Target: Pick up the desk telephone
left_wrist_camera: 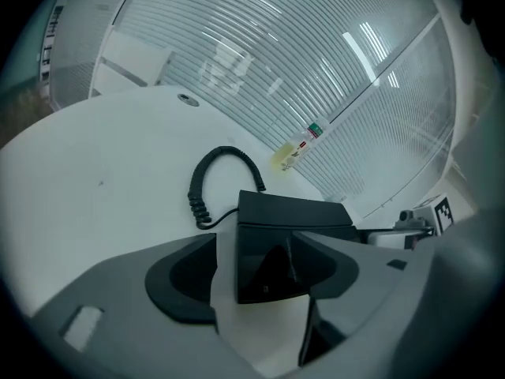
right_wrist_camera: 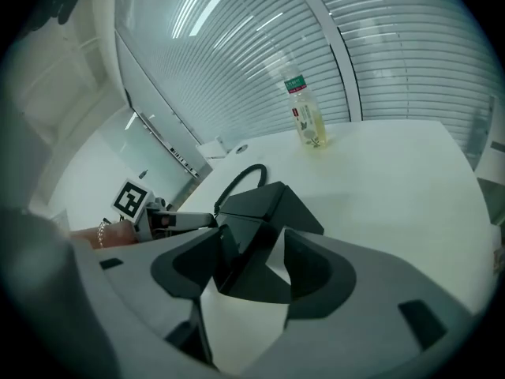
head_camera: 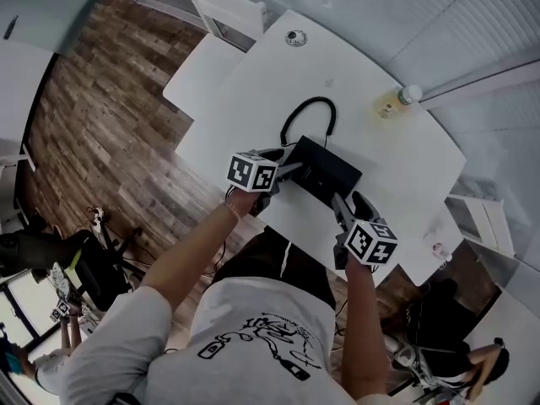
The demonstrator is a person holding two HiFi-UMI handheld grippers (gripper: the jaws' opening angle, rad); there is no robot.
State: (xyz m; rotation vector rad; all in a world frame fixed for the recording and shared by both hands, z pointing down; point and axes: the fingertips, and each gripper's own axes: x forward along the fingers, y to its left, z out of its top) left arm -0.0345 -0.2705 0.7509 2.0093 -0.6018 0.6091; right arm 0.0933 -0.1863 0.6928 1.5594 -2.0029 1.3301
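Observation:
The black desk telephone point(head_camera: 325, 171) lies on the white table point(head_camera: 253, 83), its coiled cord point(head_camera: 308, 112) looping away behind it. My left gripper point(head_camera: 291, 160) is at the phone's left end and my right gripper point(head_camera: 342, 205) at its near right corner. In the left gripper view the phone point(left_wrist_camera: 292, 212) sits between wide jaws of the left gripper point(left_wrist_camera: 256, 271), with a white gap beside the left pad. The right gripper view shows a corner of the phone point(right_wrist_camera: 268, 204) between the spread jaws of the right gripper point(right_wrist_camera: 251, 263), a gap at the right pad.
A clear bottle with a white cap point(head_camera: 396, 101) stands at the table's far right. A small round object point(head_camera: 295, 38) lies near the far edge. A lower white side table point(head_camera: 207, 66) adjoins on the left, and white shelving point(head_camera: 481, 218) stands at the right.

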